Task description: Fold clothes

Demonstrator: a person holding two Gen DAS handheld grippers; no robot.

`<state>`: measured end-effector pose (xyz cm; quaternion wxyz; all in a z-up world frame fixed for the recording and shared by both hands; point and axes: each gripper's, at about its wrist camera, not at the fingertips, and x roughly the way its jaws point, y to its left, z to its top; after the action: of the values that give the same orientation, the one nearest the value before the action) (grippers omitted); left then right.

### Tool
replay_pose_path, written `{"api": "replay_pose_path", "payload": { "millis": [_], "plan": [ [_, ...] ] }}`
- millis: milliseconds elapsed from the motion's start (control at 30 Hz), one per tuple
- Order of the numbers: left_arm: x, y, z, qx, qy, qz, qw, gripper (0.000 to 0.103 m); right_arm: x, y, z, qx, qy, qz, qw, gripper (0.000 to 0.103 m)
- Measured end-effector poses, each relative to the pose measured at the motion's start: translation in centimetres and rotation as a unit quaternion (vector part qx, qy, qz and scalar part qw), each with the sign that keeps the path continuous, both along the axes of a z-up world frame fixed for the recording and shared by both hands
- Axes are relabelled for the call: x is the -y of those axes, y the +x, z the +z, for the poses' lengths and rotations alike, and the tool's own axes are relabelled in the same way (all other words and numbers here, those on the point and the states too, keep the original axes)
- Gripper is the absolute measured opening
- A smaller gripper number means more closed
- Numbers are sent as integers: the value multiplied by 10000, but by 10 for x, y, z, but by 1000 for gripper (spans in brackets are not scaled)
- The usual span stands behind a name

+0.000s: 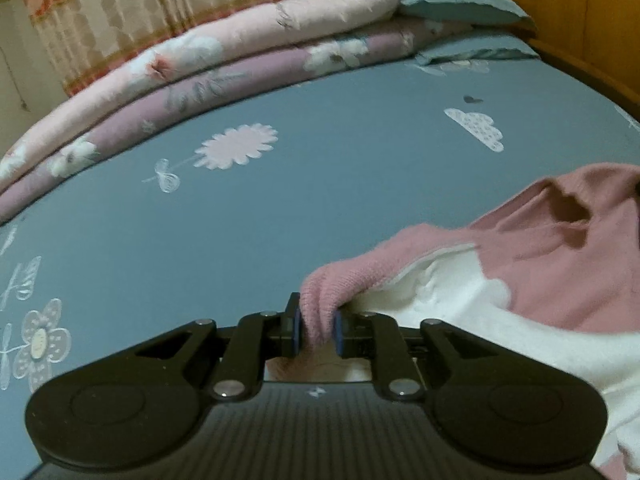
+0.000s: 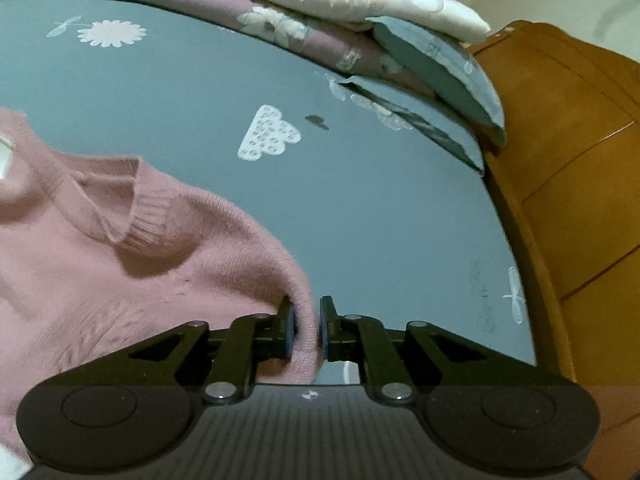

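Roughly mid-fold, judging by the layout. Pink sweater point(image 2: 120, 264) lies on the blue bed sheet point(image 1: 280, 208), neckline pointing toward the stacked quilts point(image 1: 200, 72) at the far edge. Left gripper point(image 1: 316, 328) has its jaws narrowly parted with a bunched pink fold pinched between the pads, on the sweater's edge away from the wooden headboard point(image 2: 568, 184). Right gripper point(image 2: 306, 330) has its jaws narrowly parted too: the fold lies against the left pad, a thin gap shows at the right one, so grip looks loose. White fabric point(image 1: 460, 300) shows next to the pink knit below the neckline; lining or second garment, can't tell. Sweater isn't a compact stack yet; further folds and flattening probably remain.
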<state>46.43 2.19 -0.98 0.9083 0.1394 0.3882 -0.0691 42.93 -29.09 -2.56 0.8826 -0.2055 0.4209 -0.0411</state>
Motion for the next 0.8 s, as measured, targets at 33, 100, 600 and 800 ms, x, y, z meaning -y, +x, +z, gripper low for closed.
{"api": "replay_pose_path", "payload": {
  "millis": [33,100,600,800],
  "plan": [
    [2,0,-2,-32,-19,-20,10000,20,0,-4,0,-7,78,29,10000,22],
    [4,-3,-4,-113,-27,-66,9999,28,2,-16,5,22,281,128,9995,25],
    [-51,-115,14,-494,-1517,-276,9868,63,30,-153,42,-242,2109,681,9748,60],
    [-60,-186,6,-647,-1979,-159,9780,72,31,-192,24,-728,3128,476,9458,64]
  ]
}}
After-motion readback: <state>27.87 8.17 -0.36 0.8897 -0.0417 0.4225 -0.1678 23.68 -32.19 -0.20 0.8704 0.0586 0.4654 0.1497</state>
